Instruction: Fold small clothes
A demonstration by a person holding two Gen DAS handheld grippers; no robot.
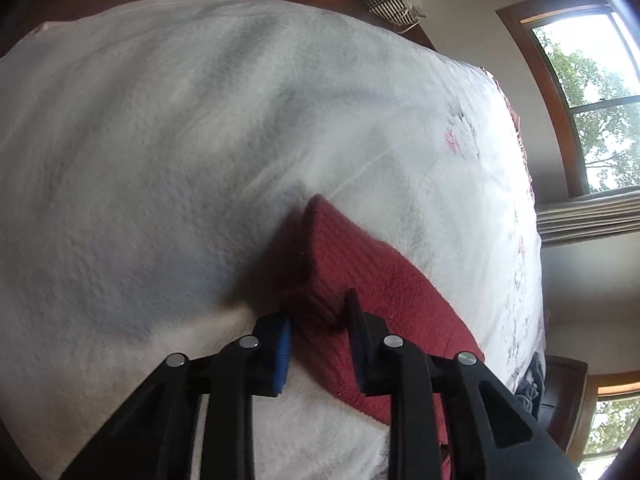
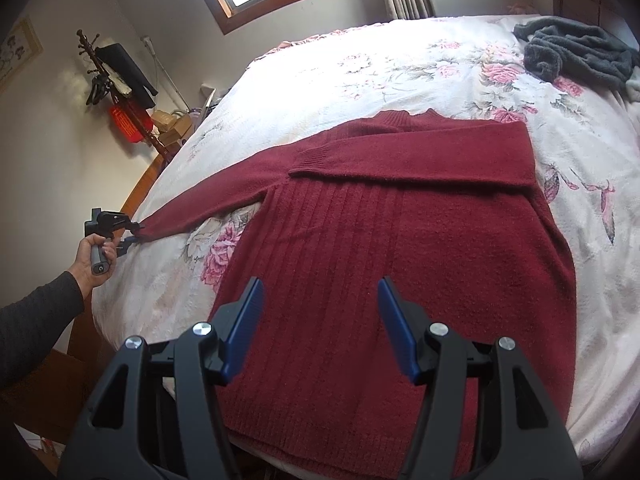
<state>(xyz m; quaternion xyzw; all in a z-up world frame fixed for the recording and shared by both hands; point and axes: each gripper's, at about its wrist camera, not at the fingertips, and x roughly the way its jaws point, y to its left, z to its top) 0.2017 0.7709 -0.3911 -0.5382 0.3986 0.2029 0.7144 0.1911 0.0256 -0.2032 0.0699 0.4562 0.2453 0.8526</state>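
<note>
On the bed's floral blanket [image 2: 360, 68] a dark red ribbed sweater [image 2: 400, 248] lies flat, one sleeve folded across its chest. At the bed's edge the left claw [image 1: 320, 320] pinches the cuff of the outstretched sleeve [image 2: 208, 200]. Above the hem the right claw [image 2: 320, 308] hovers, spread wide and holding nothing. Near the pillows lies a grey fleece garment [image 2: 576, 52].
</note>
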